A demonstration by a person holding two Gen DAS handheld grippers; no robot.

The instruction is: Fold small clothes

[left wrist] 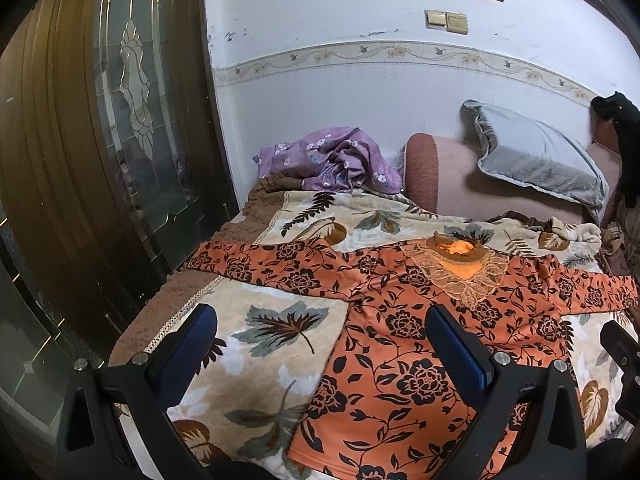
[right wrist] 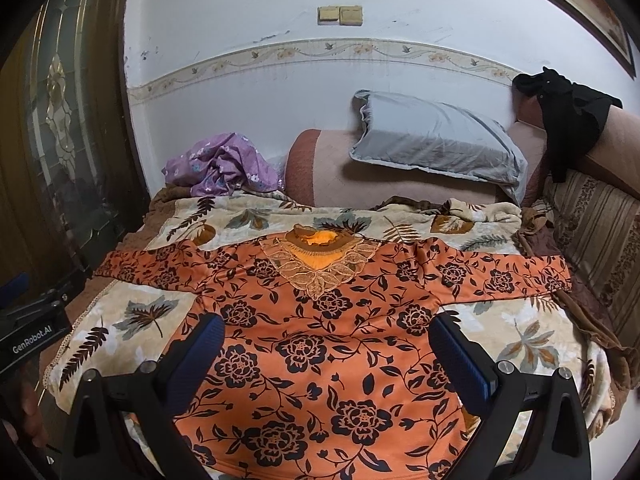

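Blouse point(right wrist: 320, 344), orange with black flower print, lies flat and face up on the leaf-print blanket point(right wrist: 132, 320) covering the bed, both sleeves spread out sideways. It fills centre and lower centre of the right wrist frame; in the left wrist frame it sits centre to lower right point(left wrist: 400, 344). Lace collar panel point(right wrist: 320, 268) with an orange neck insert points toward the top of the frame. One sleeve reaches the left edge of the blanket, the other runs to the right, ending near a striped cushion point(right wrist: 600, 248) at right.

Right tool point(right wrist: 326, 354) is spread wide, nothing between its blue pads point(right wrist: 464, 360), hovering over the blouse body at lower centre; contact with fabric cannot be told. Left tool point(left wrist: 322, 346) is also wide apart and empty, low in its frame: left pad over bare blanket point(left wrist: 260, 360), right pad over the blouse. The left tool's black body, with "GenRobot.AI" lettering, shows at the left edge of the right wrist frame.

Behind the blanket, upper centre: crumpled purple floral cloth point(right wrist: 224, 168) at left, pink bolster point(right wrist: 360, 176) in the middle with a grey pillow point(right wrist: 436, 144) leaning on it. Black garment point(right wrist: 568, 108) hangs over the sofa back at upper right. Dark door with patterned glass point(left wrist: 132, 80) fills the left of the left wrist frame. White wall with a floral border strip and two switches point(right wrist: 340, 15) at top.
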